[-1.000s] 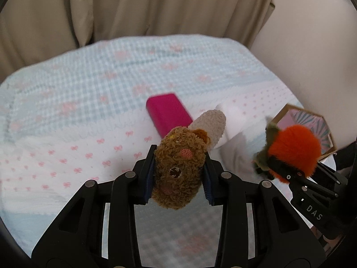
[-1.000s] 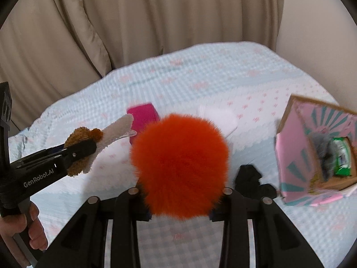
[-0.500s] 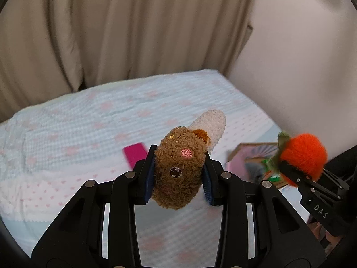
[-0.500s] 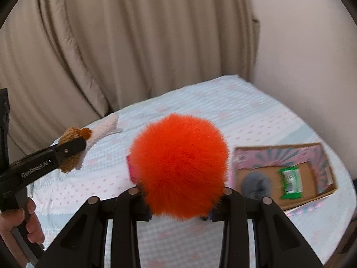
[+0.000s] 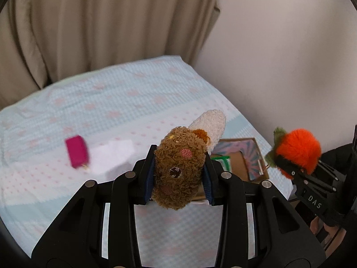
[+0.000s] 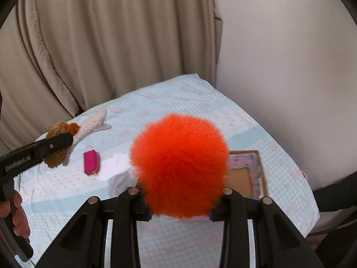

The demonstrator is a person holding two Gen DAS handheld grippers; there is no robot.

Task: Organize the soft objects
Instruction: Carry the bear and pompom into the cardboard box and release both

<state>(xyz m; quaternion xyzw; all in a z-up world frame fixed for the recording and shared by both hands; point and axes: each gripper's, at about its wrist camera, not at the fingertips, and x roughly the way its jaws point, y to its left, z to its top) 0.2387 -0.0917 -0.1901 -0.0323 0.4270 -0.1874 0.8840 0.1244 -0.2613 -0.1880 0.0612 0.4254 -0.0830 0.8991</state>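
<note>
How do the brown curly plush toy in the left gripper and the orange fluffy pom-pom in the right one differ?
The brown curly plush toy is elongated, with a cream end and embroidered pink spots; the orange fluffy pom-pom is a plain round ball with green leaves. The plush has short looped pile; the pom-pom has long straight fur. Both are soft and held off the bed, each clamped: the plush in the left gripper, the pom-pom in the right gripper.
</note>
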